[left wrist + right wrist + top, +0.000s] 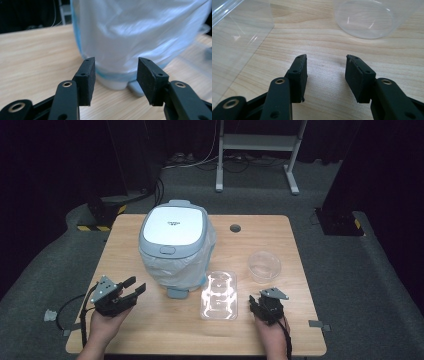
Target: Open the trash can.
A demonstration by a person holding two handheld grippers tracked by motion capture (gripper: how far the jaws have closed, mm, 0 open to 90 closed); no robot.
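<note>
High view: left gripper (134, 288), jaws apart and empty, points at the lidded bin (174, 242) with its white liner; right gripper (260, 301), jaws also apart, empty, sits just short of the clear tray (218, 295) and what looks like a clear cup (264, 266).

On the table (150, 330) I see the lidded bin (174, 242) toward the far left, its liner bag (200, 265) hanging over its sides. A plastic tray (218, 295) lies just right of its foot, near the front edge. A plastic cup (264, 266) stands right of the tray, toward the right edge.
</note>
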